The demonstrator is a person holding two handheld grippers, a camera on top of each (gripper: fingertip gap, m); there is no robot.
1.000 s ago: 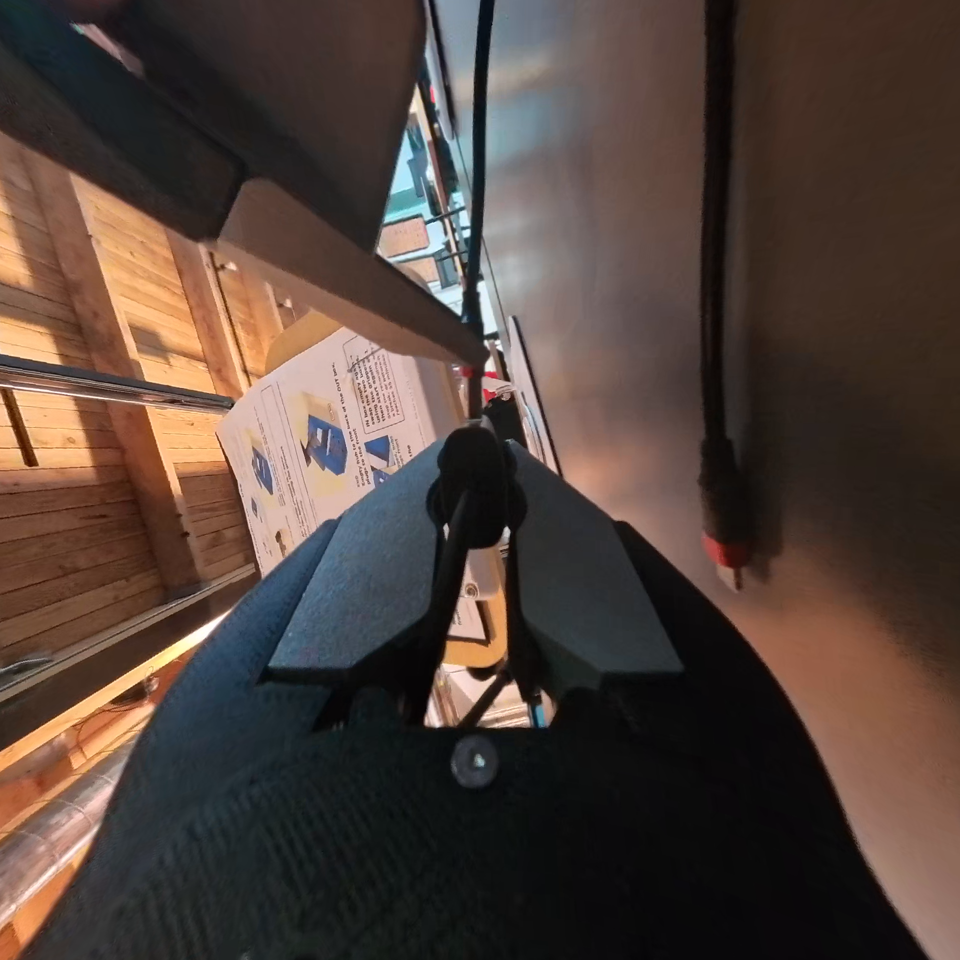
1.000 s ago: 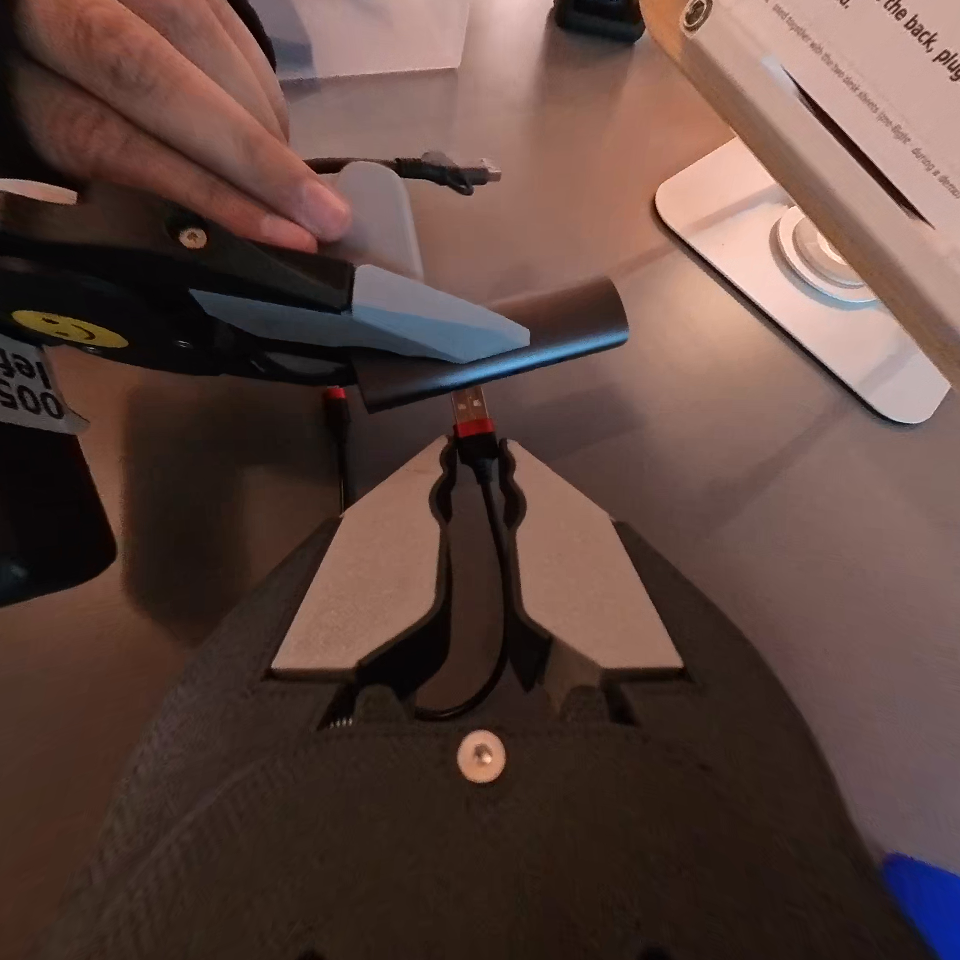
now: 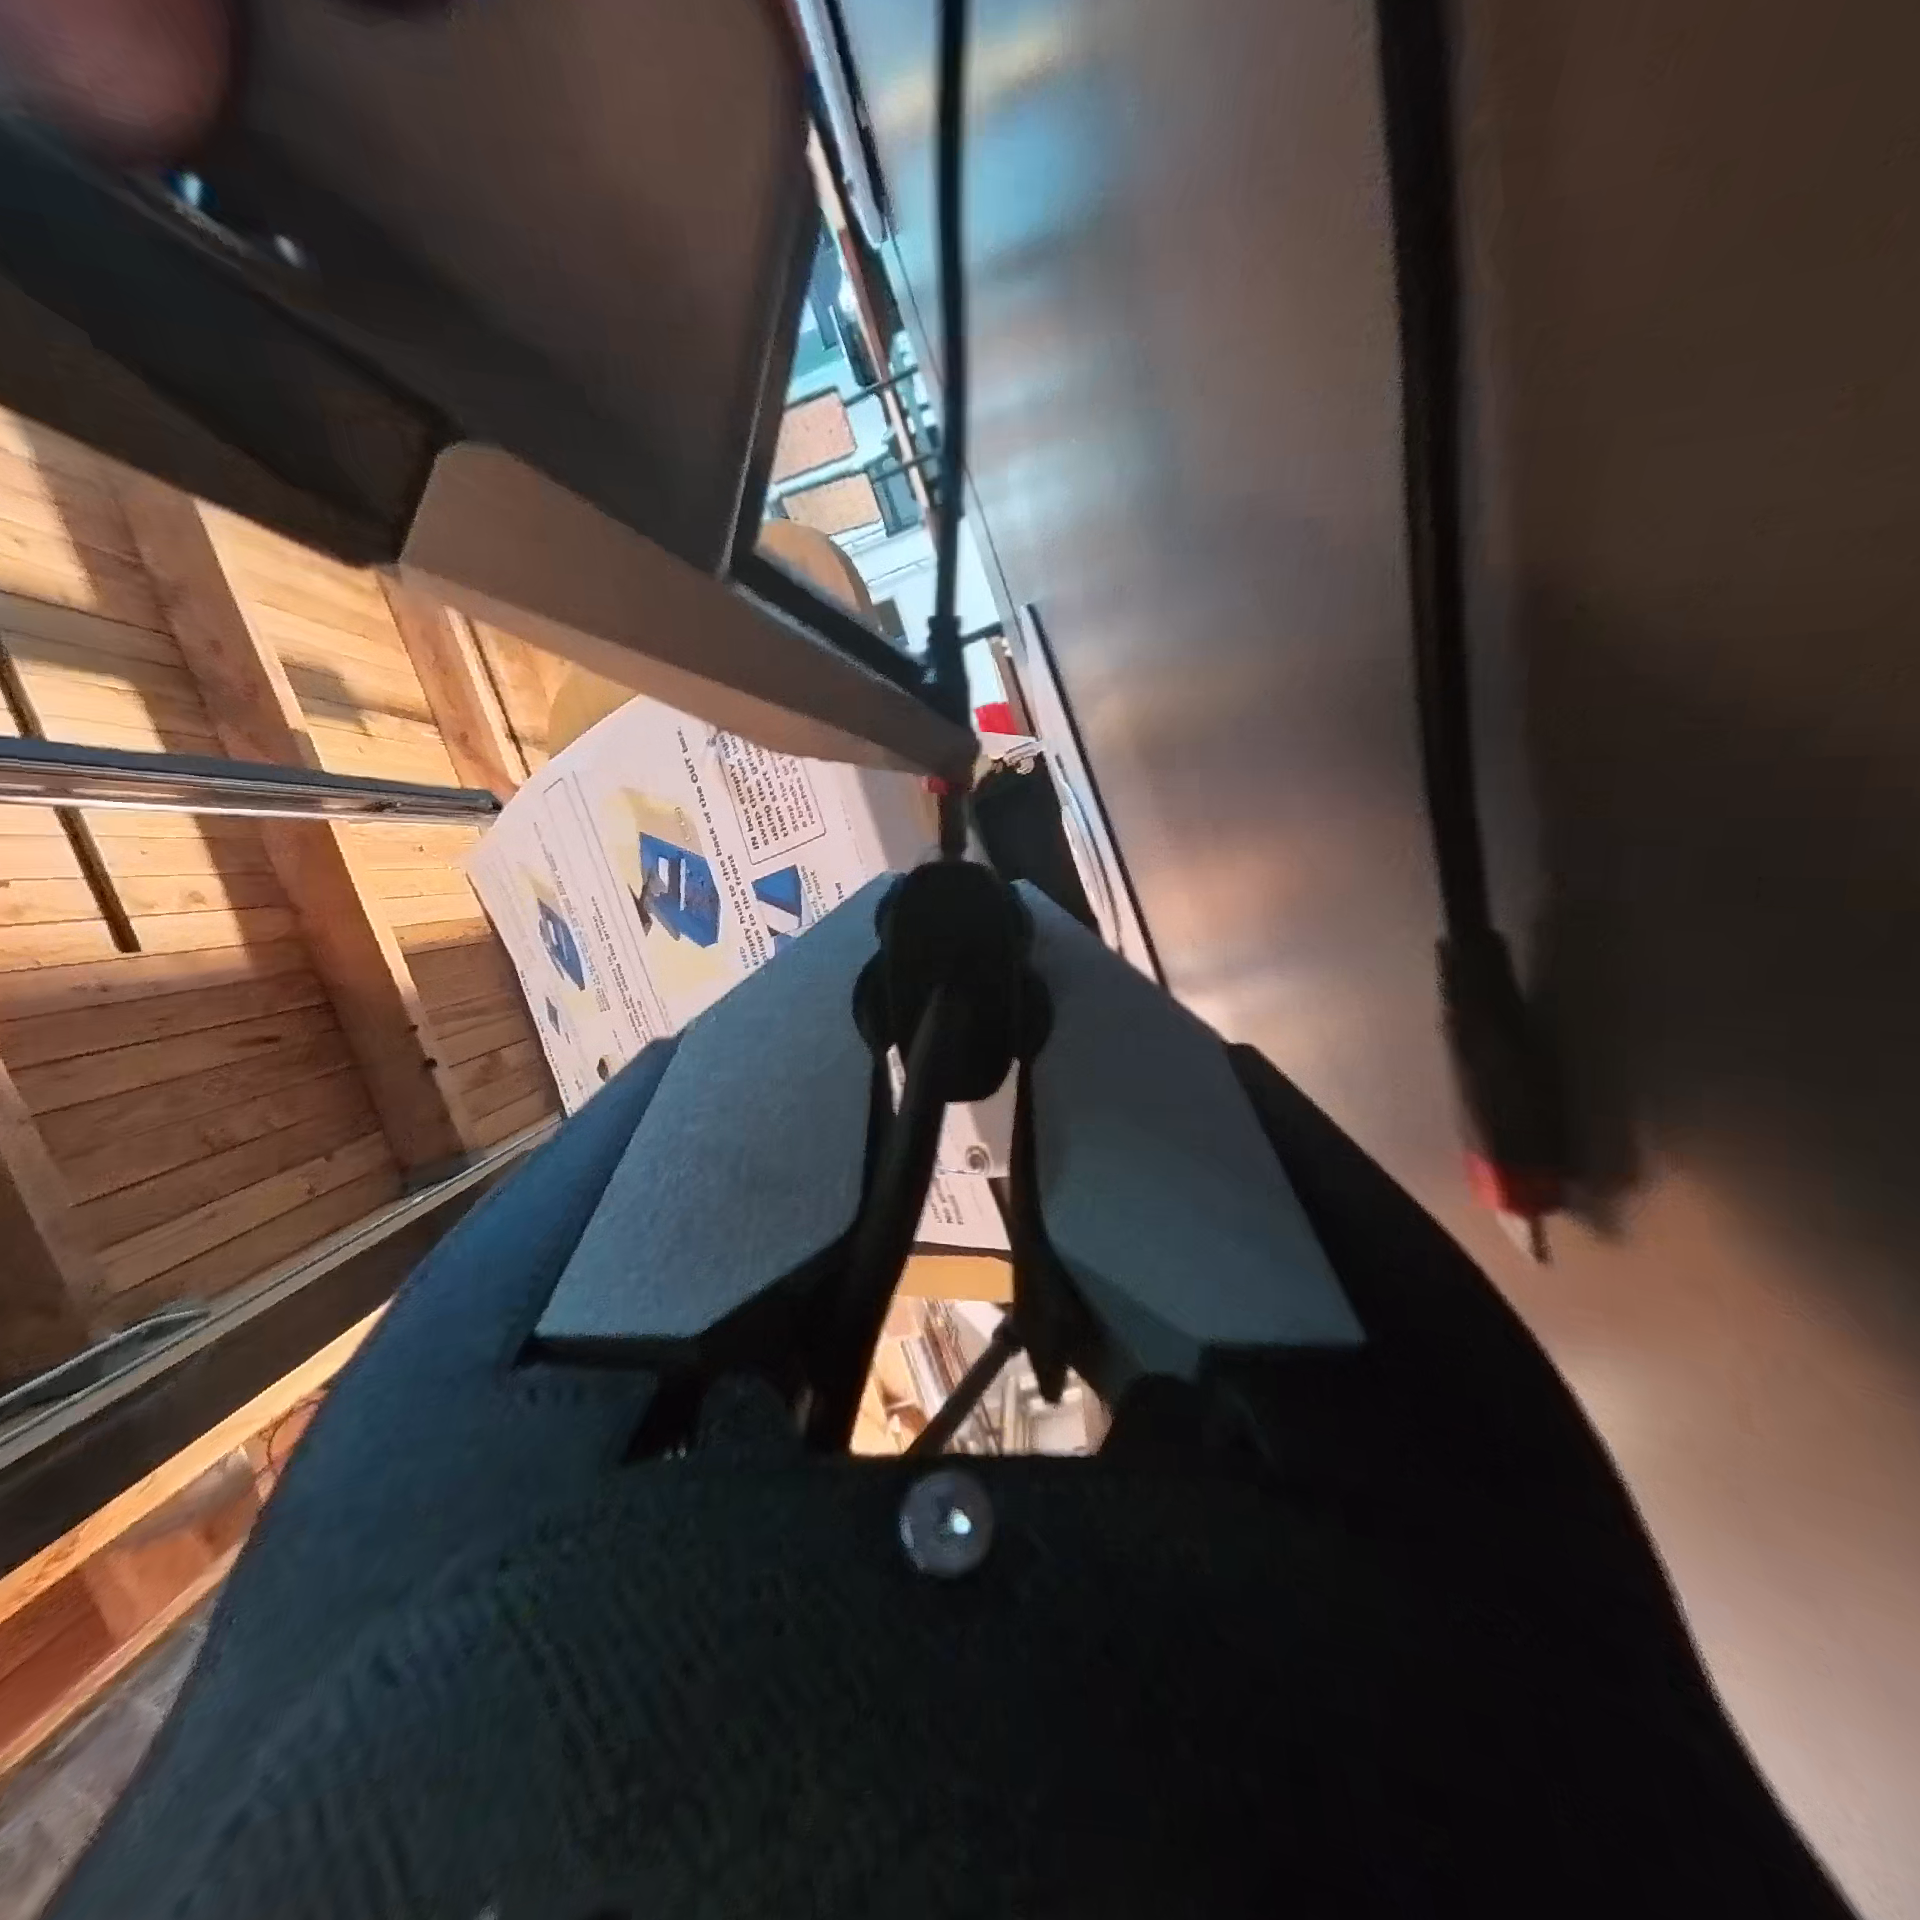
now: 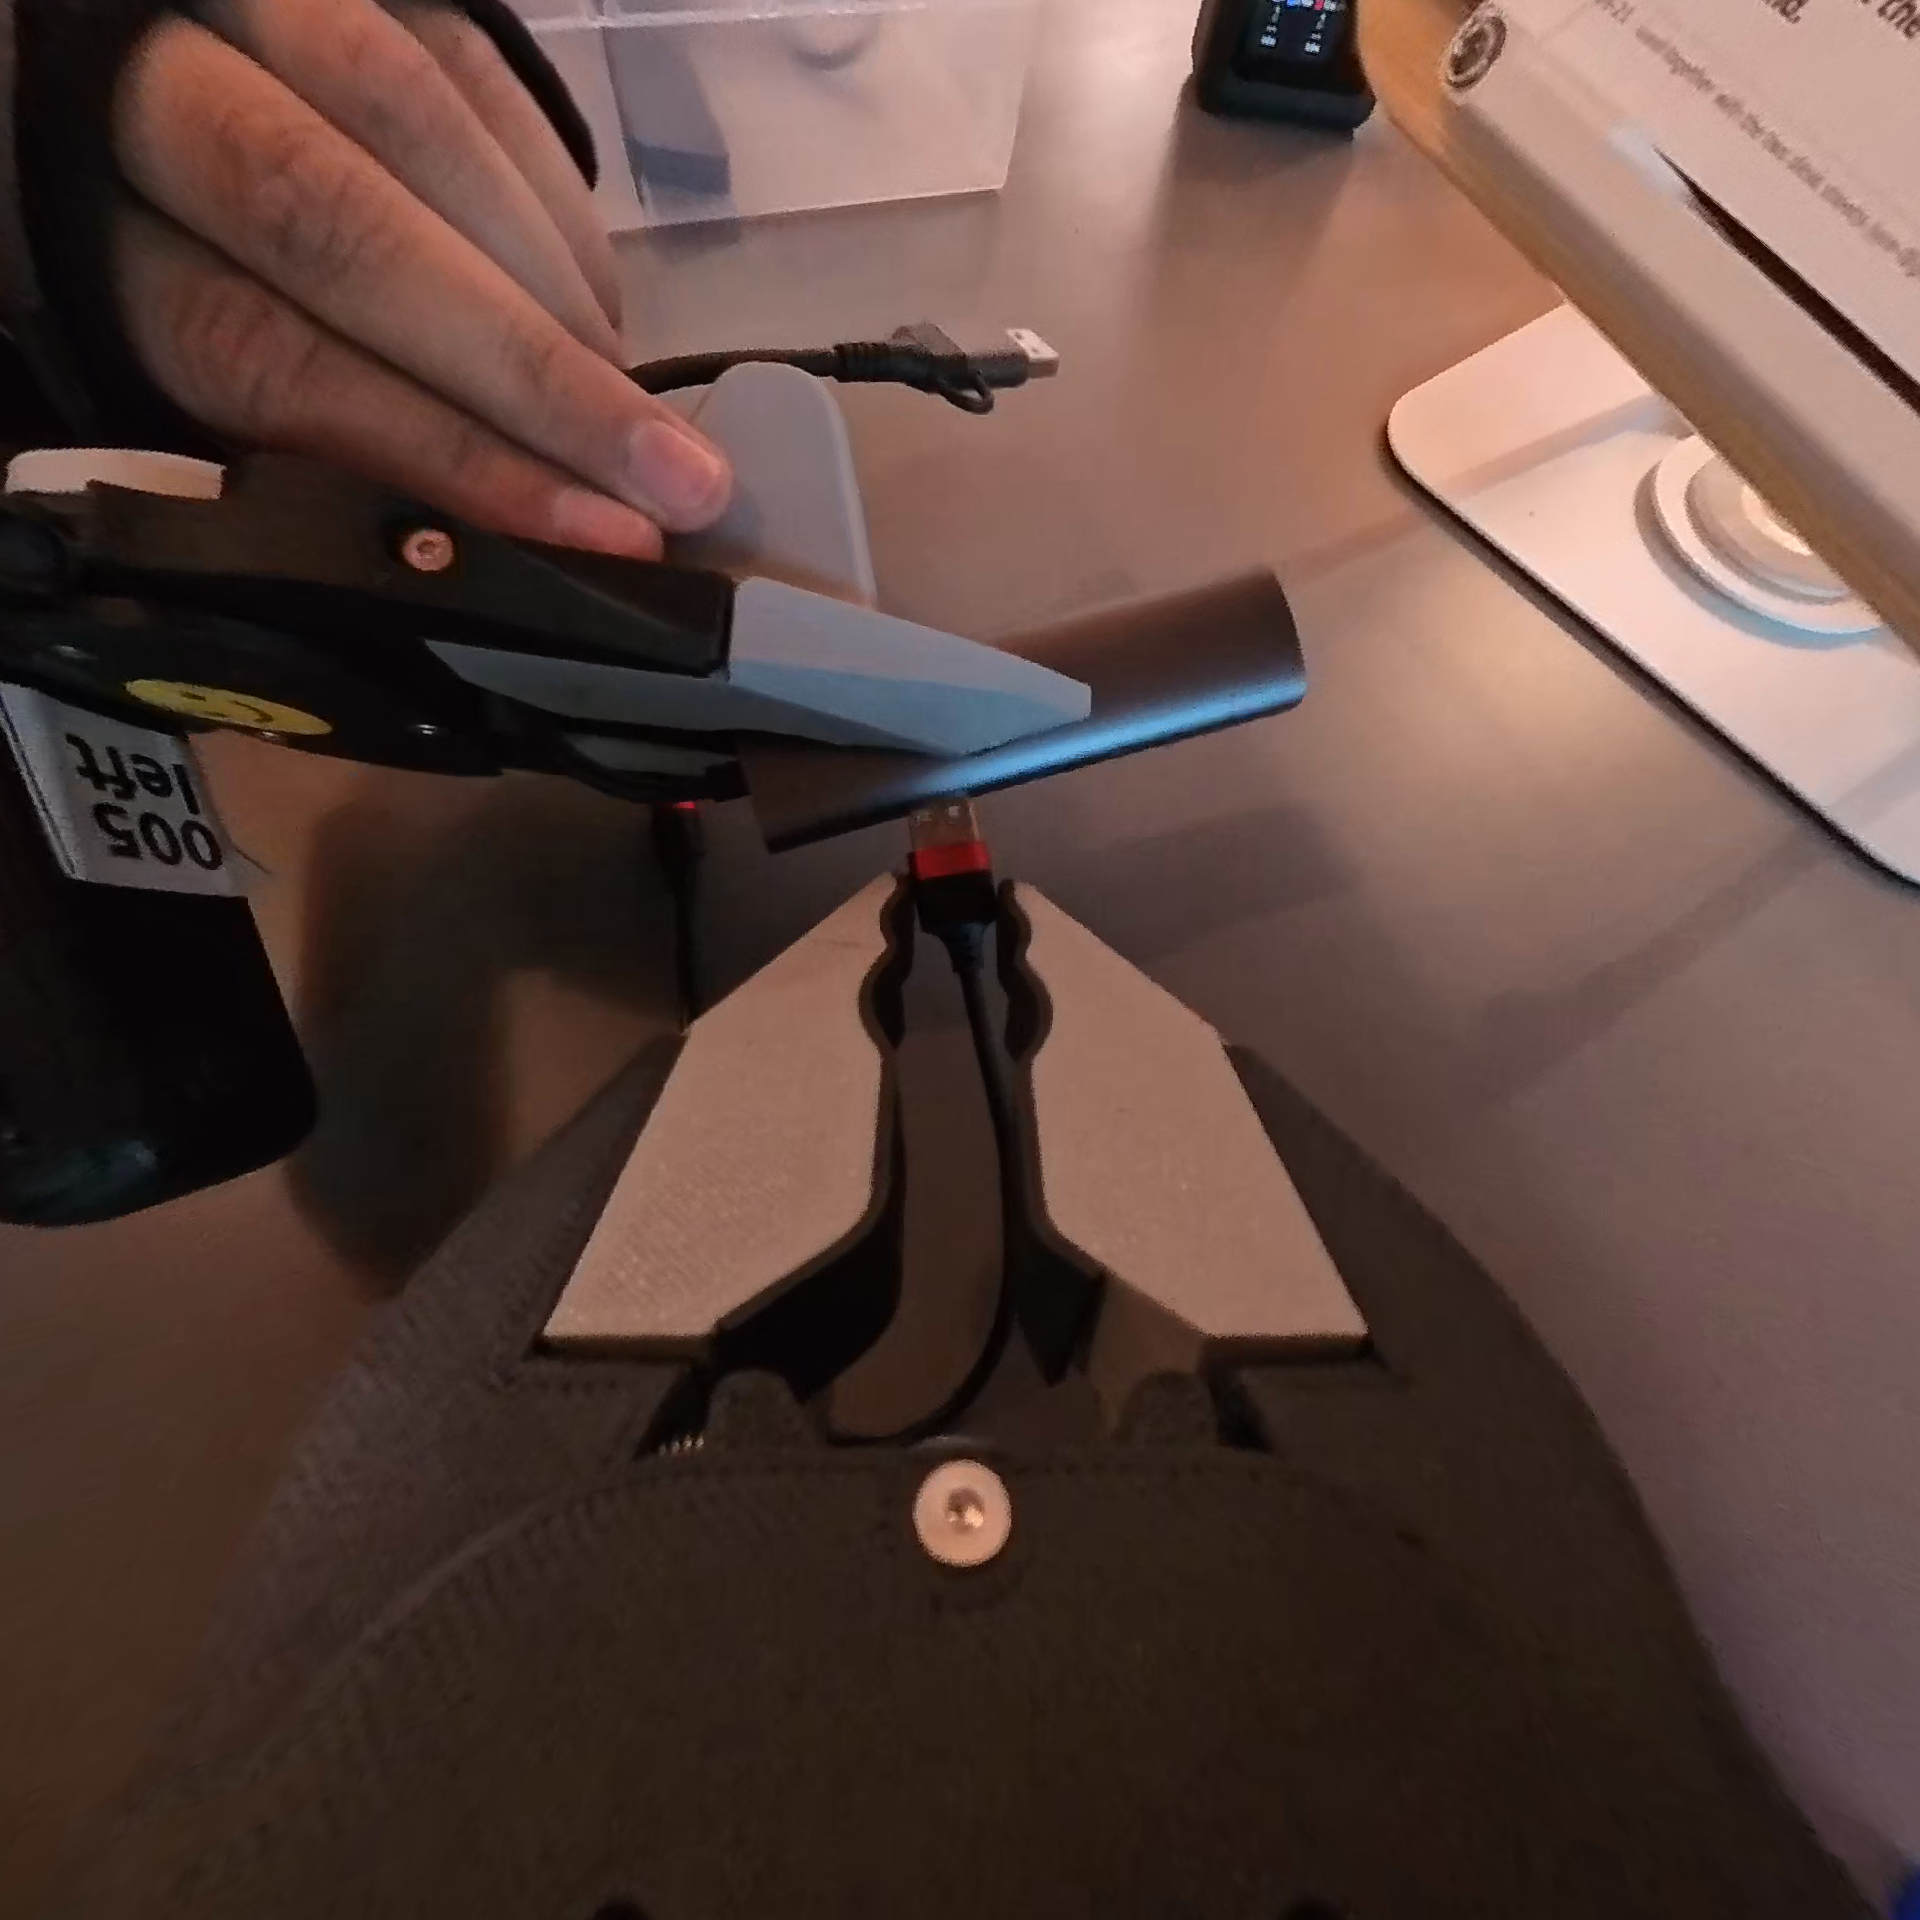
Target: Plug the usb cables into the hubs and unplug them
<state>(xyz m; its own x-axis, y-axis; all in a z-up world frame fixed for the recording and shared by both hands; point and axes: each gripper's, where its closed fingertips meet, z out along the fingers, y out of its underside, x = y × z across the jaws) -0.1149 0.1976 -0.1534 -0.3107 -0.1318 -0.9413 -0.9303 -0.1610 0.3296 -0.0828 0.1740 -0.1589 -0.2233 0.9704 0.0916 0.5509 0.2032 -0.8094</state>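
In the right wrist view my right gripper (image 4: 951, 883) is shut on the black plug of a USB cable (image 4: 948, 904) with a red collar. Its metal tip meets the near side of a slim dark grey hub (image 4: 1164, 655). My left gripper (image 4: 997, 727), with a person's hand on it, is shut on the hub and holds it above the table. A second red-collared cable (image 4: 681, 862) hangs at the hub's left end. In the left wrist view the left gripper (image 3: 951, 914) pinches the hub (image 3: 951, 987), seen end-on, and the right gripper's finger (image 3: 675, 655) reaches in from the upper left.
The hub's own lead, with a bare plug (image 4: 935, 358), lies on the grey table (image 4: 1455, 1039) behind. A clear plastic box (image 4: 810, 114) stands at the back. A white stand base (image 4: 1538, 499) and a tilted board (image 4: 1714, 208) are at the right. A loose red-collared cable (image 3: 1496, 1091) lies on the table. The left gripper's tips are roughly 4 centimetres from the right gripper's.
Both views have shifted slightly and blurred a little. The plug stays at the hub's near side, and both grips are unchanged.
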